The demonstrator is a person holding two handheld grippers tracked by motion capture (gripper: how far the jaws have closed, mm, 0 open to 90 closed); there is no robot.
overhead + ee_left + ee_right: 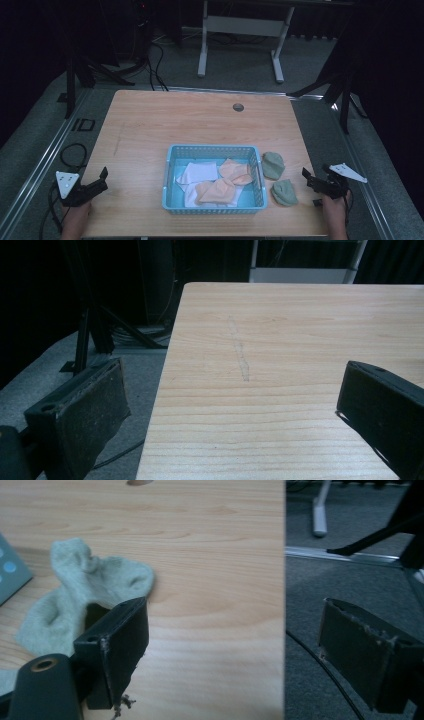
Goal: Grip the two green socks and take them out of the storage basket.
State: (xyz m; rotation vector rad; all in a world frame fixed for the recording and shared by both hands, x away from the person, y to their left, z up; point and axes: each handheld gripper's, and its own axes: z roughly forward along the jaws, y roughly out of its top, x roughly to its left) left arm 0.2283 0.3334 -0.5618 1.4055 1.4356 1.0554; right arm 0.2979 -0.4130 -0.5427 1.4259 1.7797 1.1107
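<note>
A blue basket [215, 207] holding white and peach cloths [220, 186] is seen near the table's [165, 120] front edge, with two green socks [279, 179] lying just beside it at 3 o'clock. The left gripper [98, 182] is held at the table's 8 o'clock corner, jaws wide apart and empty. The right gripper [311, 180] is held at 4 o'clock near the socks, jaws likewise apart.

far tabletop [200, 120] bare, basket [214, 207] seemingly central
</note>
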